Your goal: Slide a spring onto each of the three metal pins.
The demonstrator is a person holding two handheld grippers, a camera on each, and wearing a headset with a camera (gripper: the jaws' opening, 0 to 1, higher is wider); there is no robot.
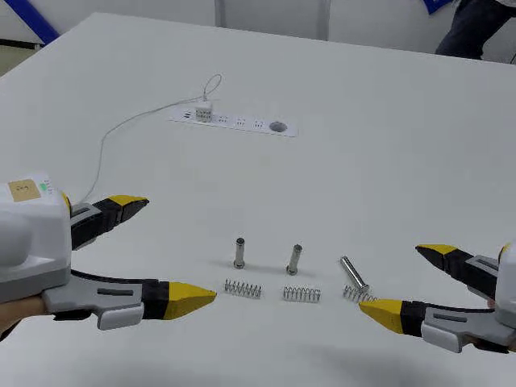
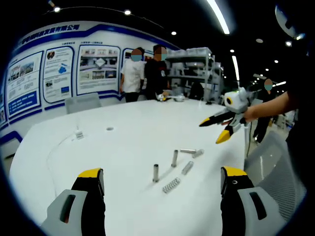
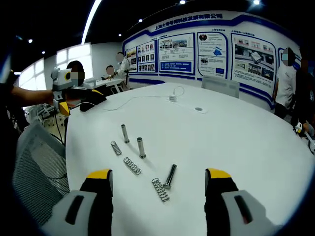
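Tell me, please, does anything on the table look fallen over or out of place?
Yes. In the head view, the rightmost pin lies on its side, its lower end next to a spring, while the left pin and the middle pin stand upright. Nothing else stands out.

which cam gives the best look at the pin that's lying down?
Right gripper view: the lying pin is nearest and largest, low in the centre, with a spring by its end. Head view shows it smaller but clear; in the left gripper view it is tiny and far off.
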